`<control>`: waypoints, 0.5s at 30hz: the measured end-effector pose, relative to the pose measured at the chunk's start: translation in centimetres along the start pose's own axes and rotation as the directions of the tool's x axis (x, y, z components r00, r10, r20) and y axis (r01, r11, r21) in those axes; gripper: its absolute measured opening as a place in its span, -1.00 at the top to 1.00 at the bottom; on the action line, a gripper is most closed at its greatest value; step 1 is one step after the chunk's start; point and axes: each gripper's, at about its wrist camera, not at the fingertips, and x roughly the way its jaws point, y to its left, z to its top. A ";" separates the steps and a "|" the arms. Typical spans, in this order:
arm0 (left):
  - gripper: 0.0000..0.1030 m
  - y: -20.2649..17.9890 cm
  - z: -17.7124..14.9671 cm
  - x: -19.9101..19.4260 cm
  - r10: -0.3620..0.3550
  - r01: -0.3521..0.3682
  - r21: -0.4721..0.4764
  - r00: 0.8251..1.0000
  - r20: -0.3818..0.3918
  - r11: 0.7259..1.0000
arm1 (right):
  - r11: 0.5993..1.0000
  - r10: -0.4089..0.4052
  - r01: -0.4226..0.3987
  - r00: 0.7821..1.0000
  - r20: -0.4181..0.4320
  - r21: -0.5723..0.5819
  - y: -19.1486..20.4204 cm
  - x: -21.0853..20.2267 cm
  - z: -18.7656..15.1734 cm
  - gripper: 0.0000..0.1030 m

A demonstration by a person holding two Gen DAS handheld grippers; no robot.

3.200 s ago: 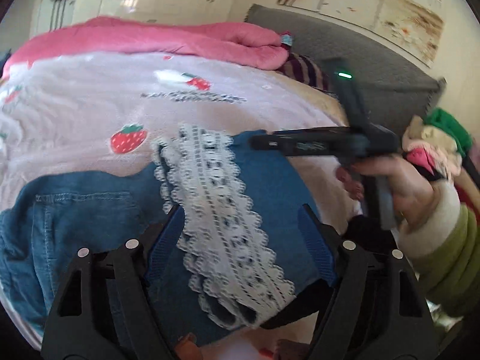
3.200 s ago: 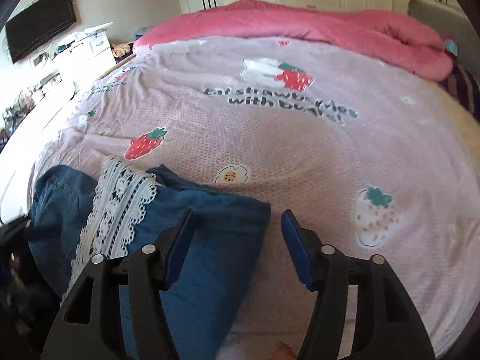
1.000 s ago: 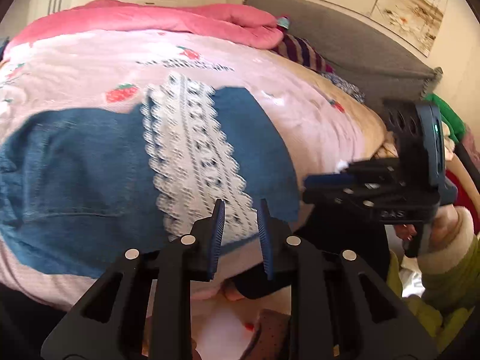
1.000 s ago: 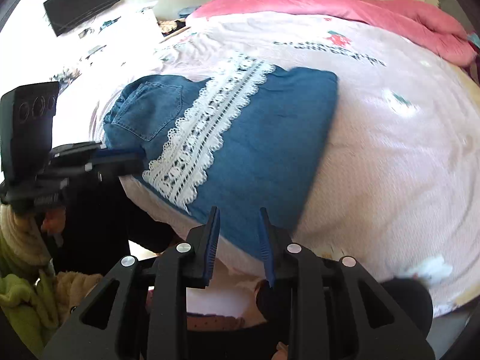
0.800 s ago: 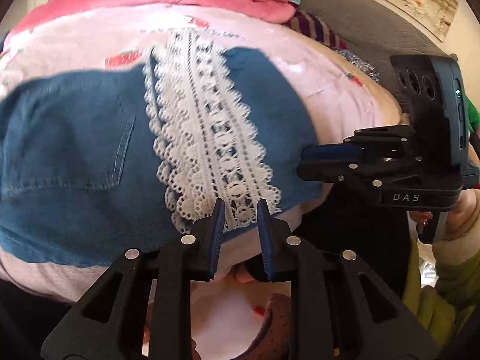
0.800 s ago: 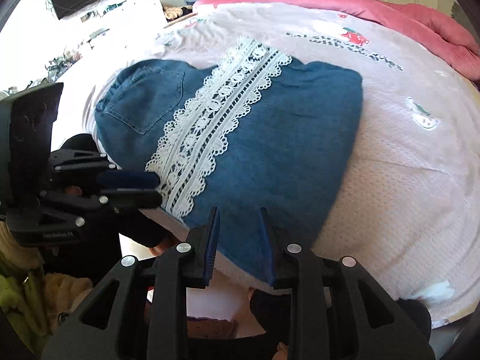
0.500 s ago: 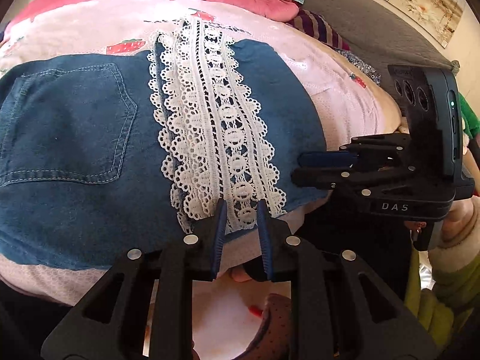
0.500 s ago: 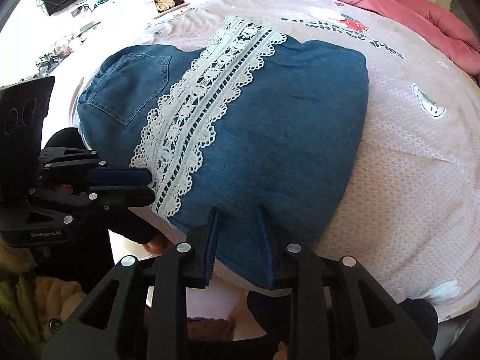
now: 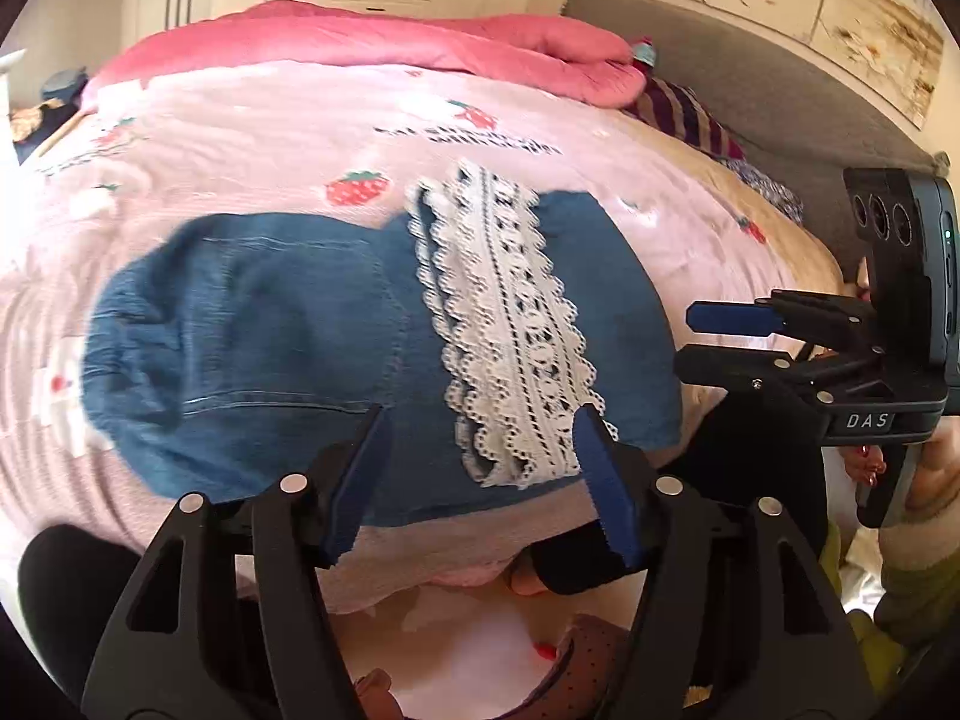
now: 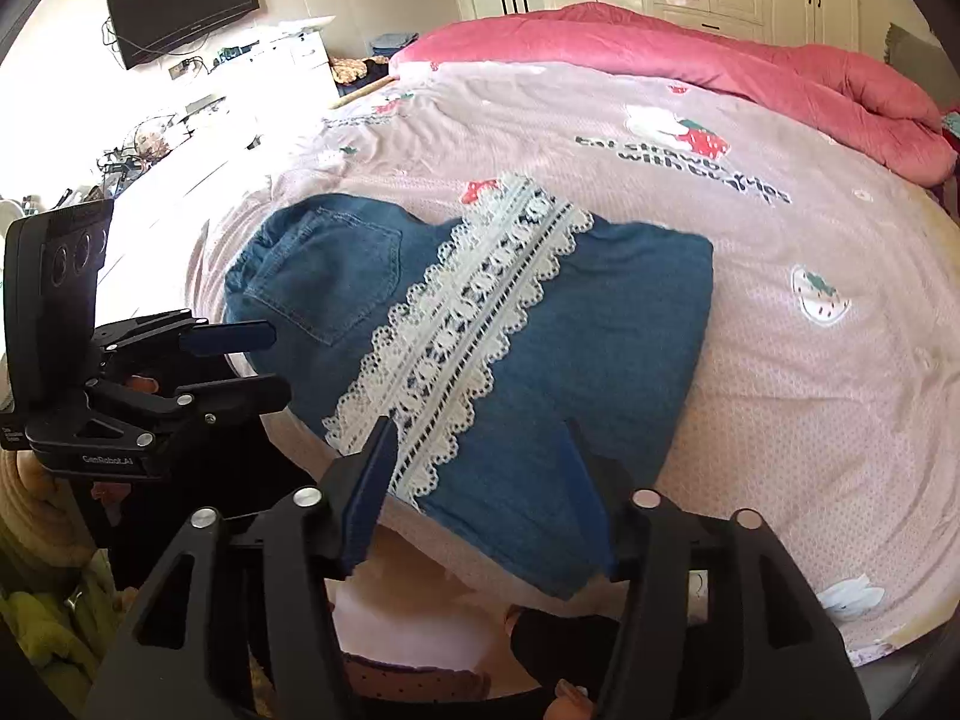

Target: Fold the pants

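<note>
Folded blue denim pants (image 9: 270,330) (image 10: 600,330) lie flat near the front edge of the pink strawberry bedspread (image 9: 240,138) (image 10: 810,390). A white lace band (image 9: 510,324) (image 10: 468,324) runs across them. My left gripper (image 9: 483,480) (image 10: 279,360) hovers over the pants' near edge, its jaws opening, and no cloth is pinched. My right gripper (image 10: 480,462) (image 9: 687,342) hangs above the near right corner of the pants. Its jaws are opening too, and its pads are off the denim.
A rolled pink duvet (image 9: 360,42) (image 10: 720,60) lies along the far side of the bed. A grey headboard (image 9: 780,90) and a striped pillow (image 9: 690,114) are at the right. A wall TV (image 10: 180,0) and a cluttered white dresser (image 10: 180,138) stand at the left. A person's hand (image 9: 924,480) grips the right tool.
Both grippers went from nearly shut to wide open. Both drew back and up from the pants' near edge. The pants look smaller and farther off in both views.
</note>
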 end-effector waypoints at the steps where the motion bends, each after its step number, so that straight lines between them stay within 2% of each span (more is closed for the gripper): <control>1: -0.16 0.2 0.0 -0.4 0.008 -0.008 -0.009 1.000 0.008 1.000 | 1.000 -0.005 0.005 1.000 0.003 -0.004 0.2 0.0 0.2 -0.17; 4: -0.27 0.6 0.1 -1.1 0.020 -0.019 -0.026 1.000 0.019 0.999 | 1.000 -0.010 0.010 1.000 0.006 -0.018 1.0 0.1 0.9 -0.20; 7: -0.37 1.2 0.1 -1.7 0.028 -0.027 -0.042 0.999 0.030 0.999 | 1.000 -0.009 0.010 1.000 0.013 -0.028 1.7 0.1 1.7 -0.31; 9: -0.42 1.6 0.1 -2.0 0.031 -0.029 -0.054 0.999 0.032 0.998 | 0.999 -0.016 0.017 1.000 0.016 -0.035 2.1 0.1 2.2 -0.48; 15: -0.61 2.6 -0.3 -2.7 0.045 -0.041 -0.081 0.998 0.050 0.996 | 0.998 -0.028 0.029 0.999 0.027 -0.048 3.3 0.3 3.5 -0.64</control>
